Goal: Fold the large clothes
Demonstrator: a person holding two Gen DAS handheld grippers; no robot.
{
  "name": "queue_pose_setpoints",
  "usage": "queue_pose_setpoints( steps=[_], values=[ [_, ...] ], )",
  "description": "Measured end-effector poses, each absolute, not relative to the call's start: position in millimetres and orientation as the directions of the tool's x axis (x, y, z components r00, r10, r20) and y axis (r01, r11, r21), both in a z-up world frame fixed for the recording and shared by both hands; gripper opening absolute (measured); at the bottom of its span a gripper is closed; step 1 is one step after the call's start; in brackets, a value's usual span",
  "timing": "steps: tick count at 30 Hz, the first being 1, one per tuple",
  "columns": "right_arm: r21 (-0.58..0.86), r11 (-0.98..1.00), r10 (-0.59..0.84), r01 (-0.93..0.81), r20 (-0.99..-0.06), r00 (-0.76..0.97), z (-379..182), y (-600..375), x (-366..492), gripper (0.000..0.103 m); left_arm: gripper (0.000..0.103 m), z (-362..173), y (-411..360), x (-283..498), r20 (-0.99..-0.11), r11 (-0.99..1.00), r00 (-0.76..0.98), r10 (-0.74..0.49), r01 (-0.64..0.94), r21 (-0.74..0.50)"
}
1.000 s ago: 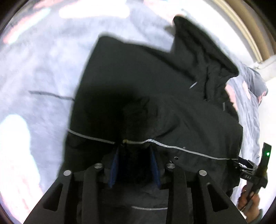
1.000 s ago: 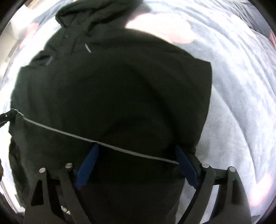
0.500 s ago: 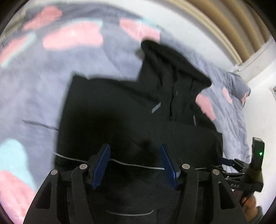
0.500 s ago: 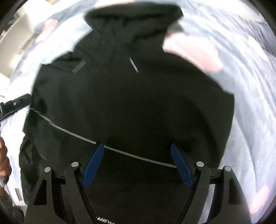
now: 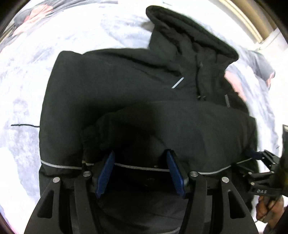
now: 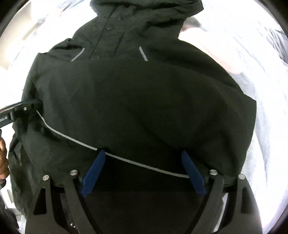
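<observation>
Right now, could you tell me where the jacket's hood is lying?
The hood lies at the far end of the black jacket, top centre in the right wrist view, resting on the grey blanket.

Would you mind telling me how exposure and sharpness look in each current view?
Left wrist view: bedding blown out white, black jacket nearly featureless with a dark shadow near the jaws, hood slightly smeared. Right wrist view: bedding overexposed, jacket sharper, reflective strip crisp; both fisheye-bent.

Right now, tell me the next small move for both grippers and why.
Probably draw both back off the black hooded jacket. Its lower part already lies folded up over the chest, grey piping forward, and the left gripper and right gripper stand open, holding nothing.
</observation>
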State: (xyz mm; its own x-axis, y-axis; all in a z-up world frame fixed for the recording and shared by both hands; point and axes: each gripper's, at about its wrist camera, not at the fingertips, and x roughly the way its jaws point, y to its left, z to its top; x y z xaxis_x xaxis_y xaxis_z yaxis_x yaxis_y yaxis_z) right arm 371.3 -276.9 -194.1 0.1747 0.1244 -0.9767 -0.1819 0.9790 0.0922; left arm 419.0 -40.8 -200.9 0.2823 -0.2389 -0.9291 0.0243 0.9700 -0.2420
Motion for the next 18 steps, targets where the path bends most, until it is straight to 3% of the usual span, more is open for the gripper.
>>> queue_pose_setpoints(
  steps=[4,10,18],
  values=[
    [0.225,0.965,0.25,-0.133,-0.943,0.219,-153.8,-303.0,384.1,0.083,0.061,-158.4,-39.2,424.5,-0.895,0.964,0.363,-0.258,0.042,-0.261],
    [0.207,0.975,0.223,-0.081,-0.899,0.378,-103.9,-334.6,446.4,0.083,0.061,-96.5,-35.3,486.6,-0.814,0.952,0.503,-0.291,0.072,-0.297],
    [0.231,0.973,0.211,-0.017,-0.855,0.474,-92.4,-357.3,525.9,0.083,0.062,-79.2,-58.5,578.3,-0.772,0.951,0.56,-0.3,0.112,-0.288]
  ],
)
